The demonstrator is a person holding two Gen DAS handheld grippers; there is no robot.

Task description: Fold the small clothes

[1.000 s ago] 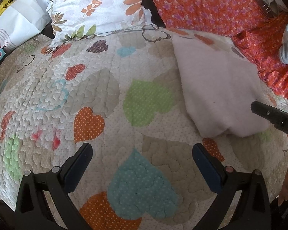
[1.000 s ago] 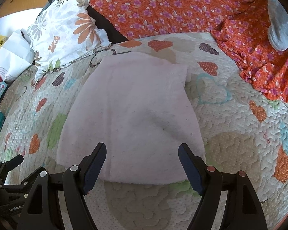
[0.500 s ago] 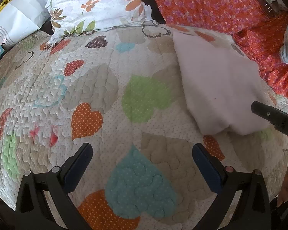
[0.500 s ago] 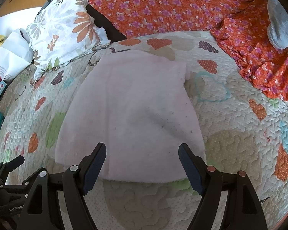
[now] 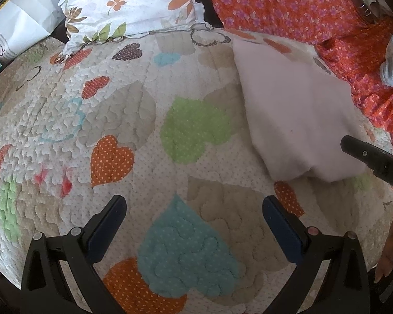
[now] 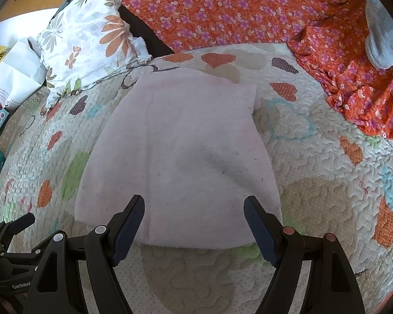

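A pale pink folded cloth (image 6: 180, 157) lies flat on the heart-patterned quilt (image 6: 314, 196). It also shows in the left wrist view (image 5: 298, 115) at the right. My right gripper (image 6: 194, 222) is open and empty, its fingertips over the cloth's near edge. My left gripper (image 5: 194, 222) is open and empty over bare quilt (image 5: 118, 120), to the left of the cloth. The right gripper's black finger (image 5: 372, 157) reaches into the left wrist view at the cloth's near right corner.
A floral pillow (image 6: 86, 41) lies at the back left, an orange flowered fabric (image 6: 222, 10) at the back and right. A grey sock (image 6: 382, 41) rests on it at the far right. White paper bags (image 6: 13, 78) and boxes sit at the left.
Both views have shifted only slightly. The cloth has not moved and both grippers stay open.
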